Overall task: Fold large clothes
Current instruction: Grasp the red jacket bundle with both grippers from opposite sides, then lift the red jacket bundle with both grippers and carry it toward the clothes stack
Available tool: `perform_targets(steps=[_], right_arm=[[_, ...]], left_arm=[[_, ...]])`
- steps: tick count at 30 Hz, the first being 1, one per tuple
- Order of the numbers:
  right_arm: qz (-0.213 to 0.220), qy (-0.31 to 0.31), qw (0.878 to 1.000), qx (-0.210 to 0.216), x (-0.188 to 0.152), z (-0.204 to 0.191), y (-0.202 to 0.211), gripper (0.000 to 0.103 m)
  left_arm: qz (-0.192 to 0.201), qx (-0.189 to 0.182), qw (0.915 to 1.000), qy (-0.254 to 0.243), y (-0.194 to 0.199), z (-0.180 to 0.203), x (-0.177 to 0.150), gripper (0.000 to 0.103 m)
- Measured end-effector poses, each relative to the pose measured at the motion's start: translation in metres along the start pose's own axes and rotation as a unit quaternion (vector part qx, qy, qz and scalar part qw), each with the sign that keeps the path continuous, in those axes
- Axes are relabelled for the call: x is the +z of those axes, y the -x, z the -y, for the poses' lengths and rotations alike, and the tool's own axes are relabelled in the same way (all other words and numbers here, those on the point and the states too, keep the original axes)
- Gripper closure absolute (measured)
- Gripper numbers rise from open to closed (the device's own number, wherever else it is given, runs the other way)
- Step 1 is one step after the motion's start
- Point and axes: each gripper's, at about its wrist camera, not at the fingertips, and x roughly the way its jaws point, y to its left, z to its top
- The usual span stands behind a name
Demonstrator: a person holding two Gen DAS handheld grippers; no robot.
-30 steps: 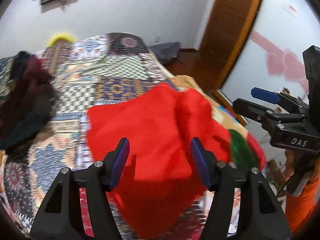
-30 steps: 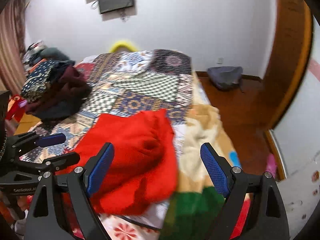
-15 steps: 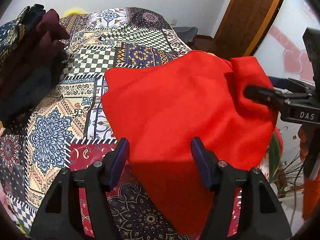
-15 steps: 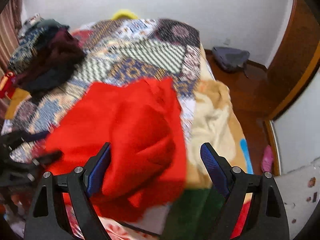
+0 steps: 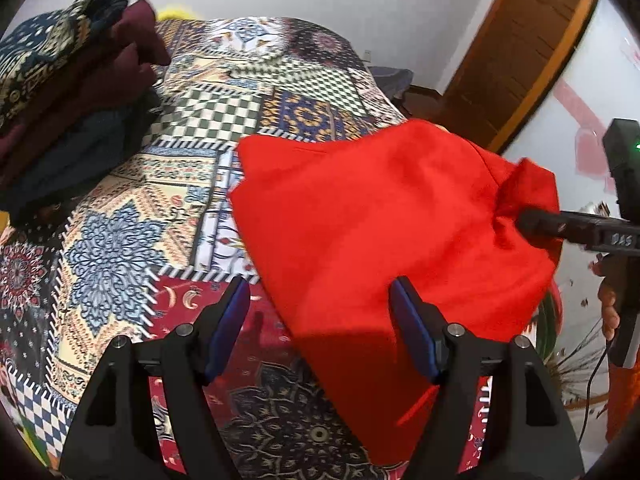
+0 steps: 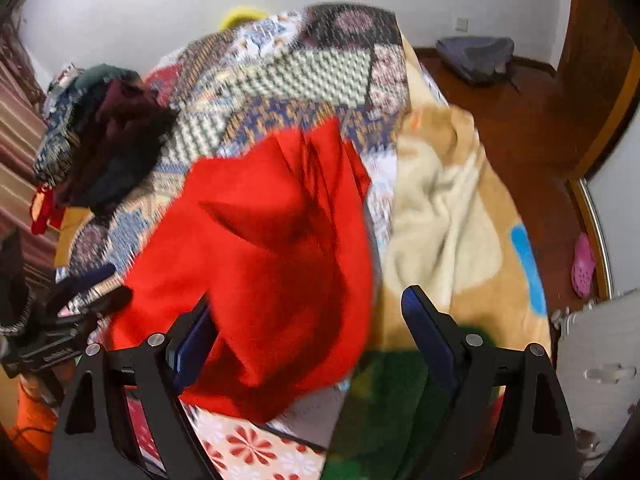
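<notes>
left gripper (image 5: 320,320) jaws opening, red garment (image 5: 380,220) between

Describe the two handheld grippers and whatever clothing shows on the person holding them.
Both the left gripper and the right gripper are black frames with silver bolts and blue finger pads. The right one's body bears white "DAS" lettering and a thin black cable. An orange sleeve shows.

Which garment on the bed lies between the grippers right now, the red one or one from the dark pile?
The red garment, spread on the patchwork quilt. The dark pile sits apart at the far left, untouched.
</notes>
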Motion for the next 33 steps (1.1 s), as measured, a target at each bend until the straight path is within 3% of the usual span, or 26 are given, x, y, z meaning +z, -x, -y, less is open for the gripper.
perform_targets(steps=[4, 6, 9, 12, 16, 19, 26, 27, 30, 33], right_arm=[[0.018, 0.026, 1.0, 0.005, 0.026, -0.016, -0.001, 0.016], [0.004, 0.047, 0.999, 0.001, 0.034, -0.022, -0.015, 0.016], [-0.043, 0.07, 0.996, -0.026, 0.041, -0.021, -0.048, 0.016], [-0.078, 0.05, 0.995, -0.031, 0.036, -0.004, -0.072, 0.016], [-0.103, -0.026, 0.994, 0.031, 0.022, 0.023, -0.087, 0.016], [-0.118, -0.042, 0.99, 0.062, 0.015, 0.031, -0.095, 0.016], [-0.129, -0.054, 0.984, 0.109, 0.016, 0.031, -0.099, 0.016], [-0.13, -0.059, 0.983, 0.117, 0.016, 0.03, -0.101, 0.017], [-0.137, -0.077, 0.978, 0.14, 0.017, 0.032, -0.105, 0.035], [-0.141, -0.099, 0.972, 0.158, 0.018, 0.034, -0.106, 0.05]], left_arm=[[0.007, 0.019, 0.9995, 0.025, 0.002, -0.017, 0.013, 0.031], [0.003, 0.018, 0.9992, 0.036, 0.0, -0.024, 0.017, 0.031], [-0.017, -0.021, 0.998, 0.058, -0.009, -0.035, 0.02, 0.031], [-0.05, -0.064, 0.9926, 0.091, -0.024, -0.044, 0.016, 0.031], [-0.061, -0.131, 0.9794, 0.141, -0.04, -0.055, 0.013, 0.031], [-0.08, -0.166, 0.969, 0.165, -0.057, -0.058, 0.015, 0.031], [-0.108, -0.198, 0.9531, 0.201, -0.086, -0.059, 0.02, 0.018], [-0.112, -0.202, 0.9508, 0.206, -0.089, -0.06, 0.021, 0.017], [-0.122, -0.221, 0.9408, 0.226, -0.1, -0.061, 0.022, 0.017], [-0.123, -0.224, 0.9391, 0.23, -0.102, -0.06, 0.025, 0.02]])
